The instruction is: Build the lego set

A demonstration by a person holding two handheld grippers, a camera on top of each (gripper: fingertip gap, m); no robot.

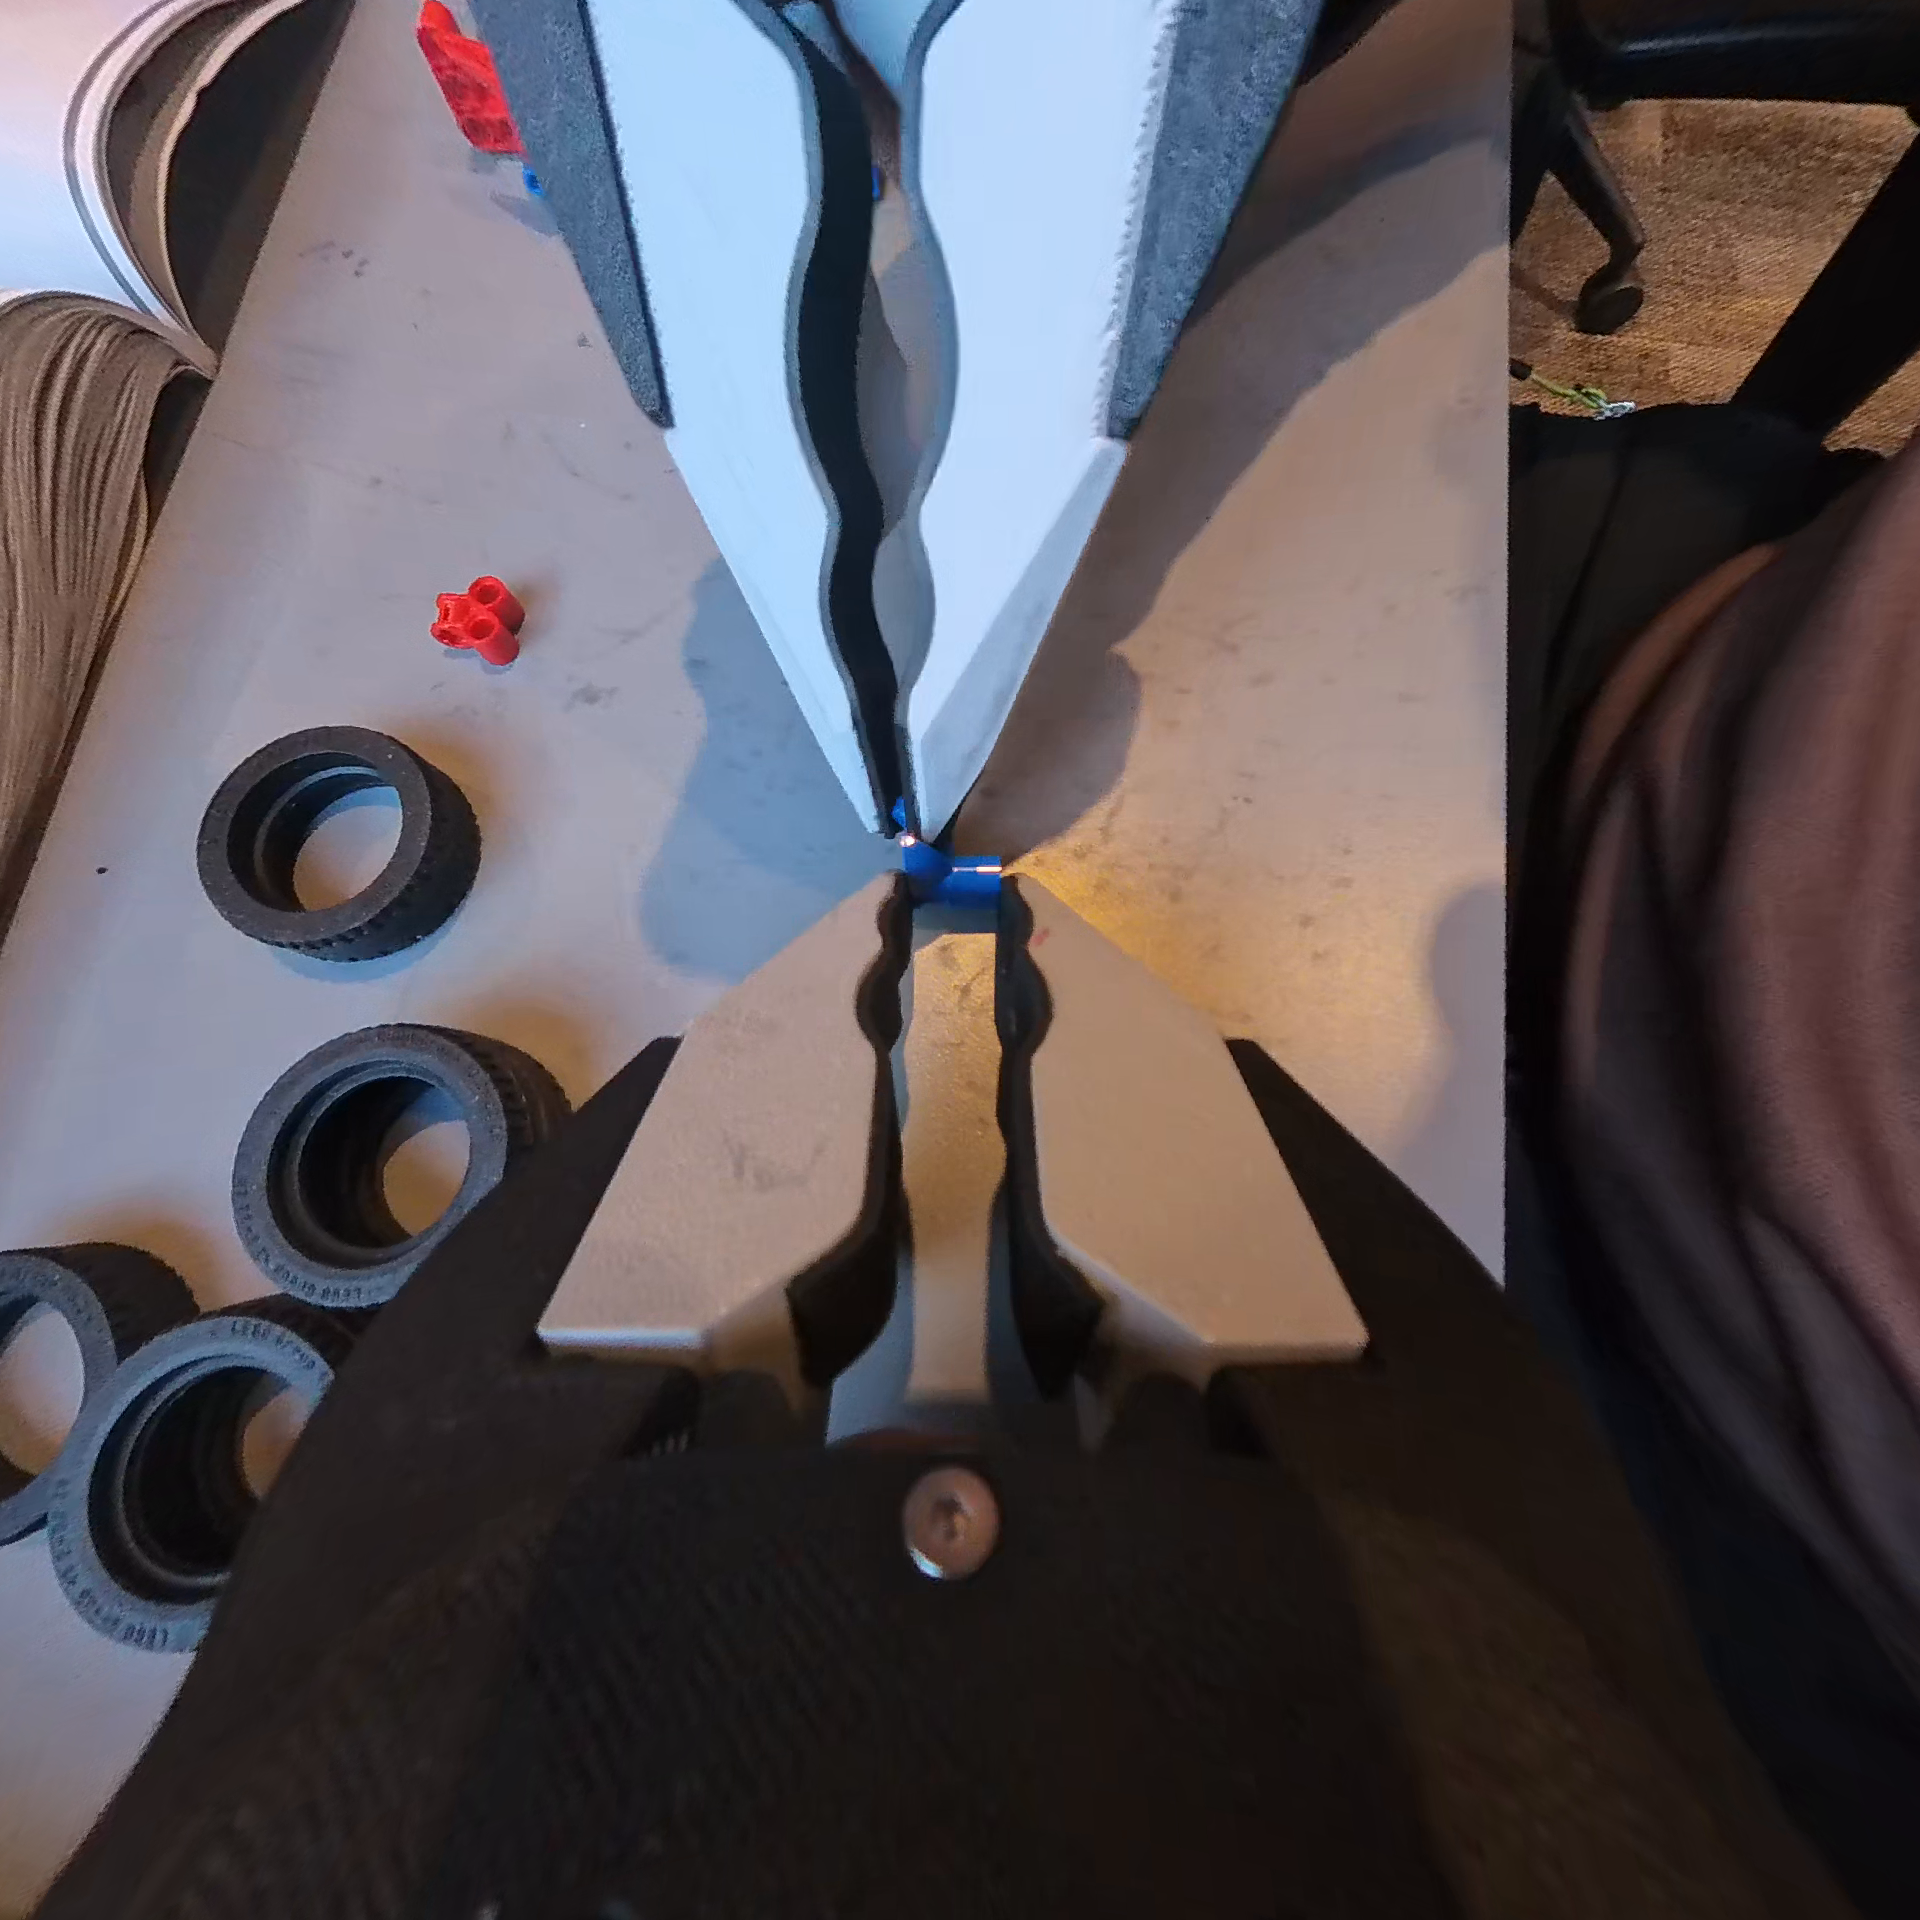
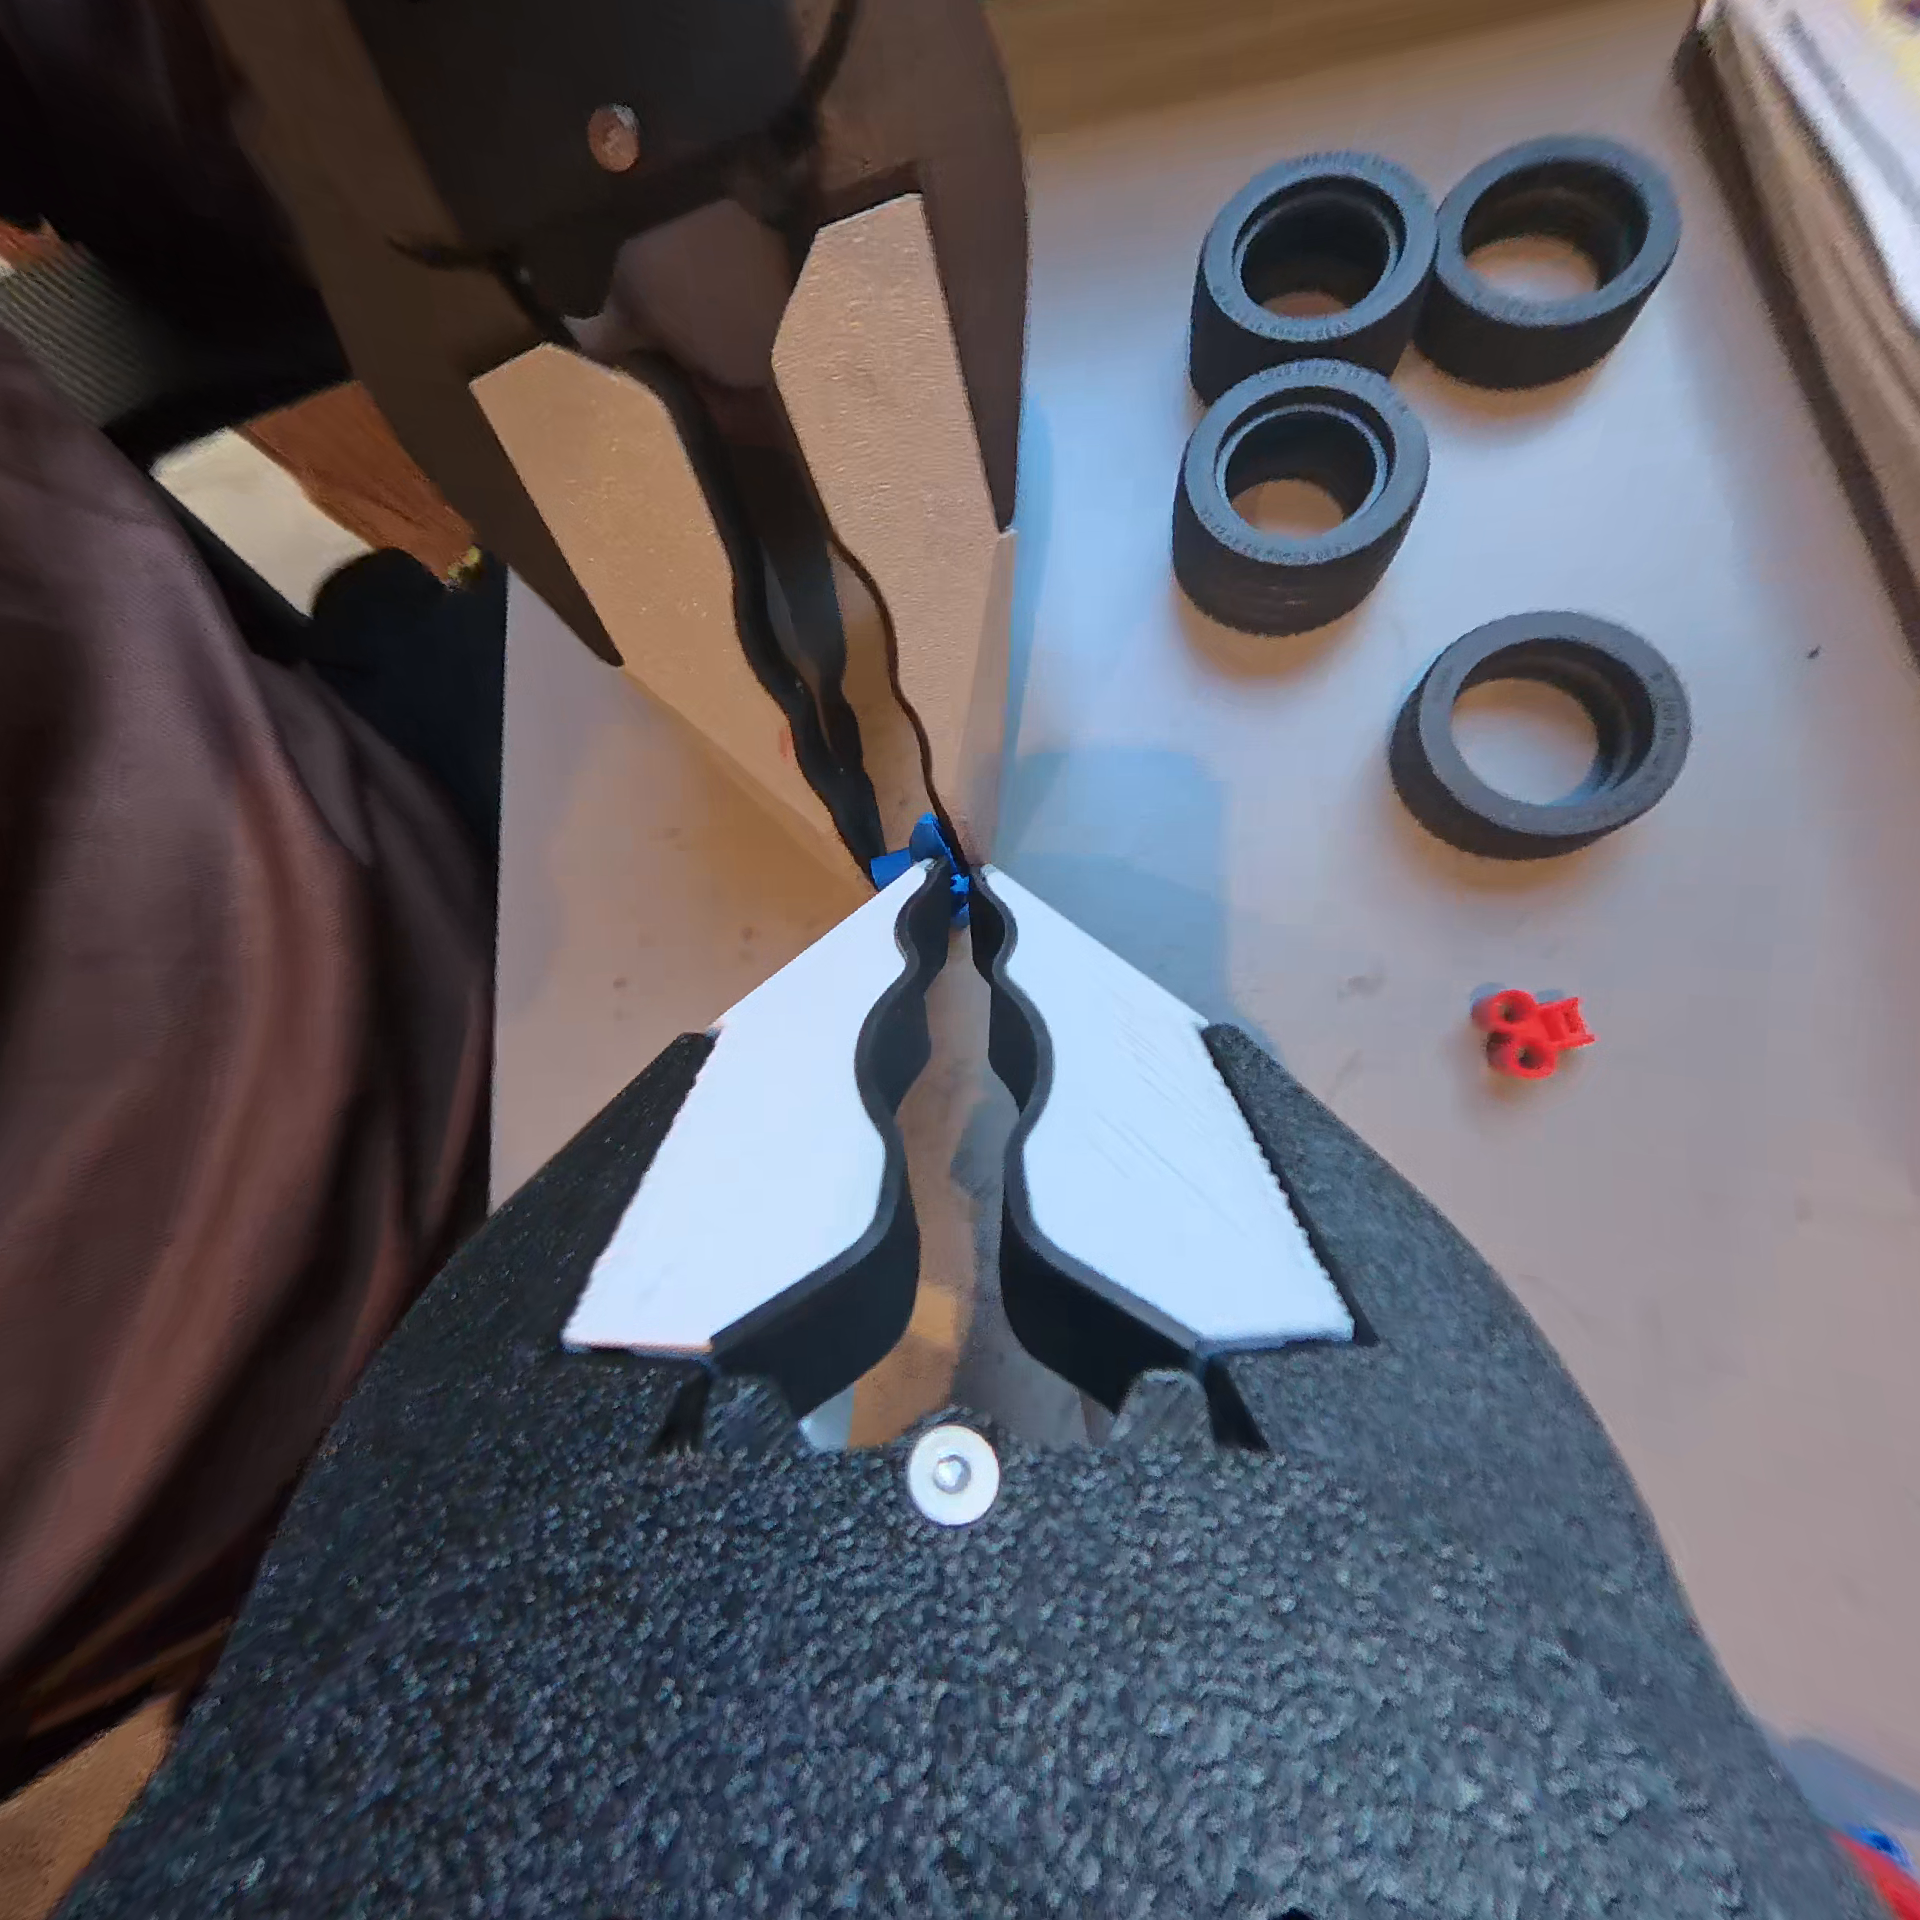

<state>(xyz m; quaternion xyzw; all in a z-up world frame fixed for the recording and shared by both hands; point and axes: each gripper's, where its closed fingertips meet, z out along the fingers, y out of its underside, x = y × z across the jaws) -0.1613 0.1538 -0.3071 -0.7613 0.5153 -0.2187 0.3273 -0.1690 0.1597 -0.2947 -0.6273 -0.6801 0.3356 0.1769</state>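
Note:
In the left wrist view my left gripper is shut on a small blue connector and holds it just above the grey table. My right gripper, with white fingers, comes in from the far side tip to tip, shut on a small blue pin that touches the connector. In the right wrist view my right gripper pinches the pin. The left gripper holds the connector against it. The joint itself is mostly hidden by the fingertips.
Several black tyres lie to one side. A small red connector lies near them, and a bigger red piece farther off. An open booklet lies beyond the tyres. The table edge and a person's dark clothing are close by. Both grippers' tips are close together, under 4 cm apart.

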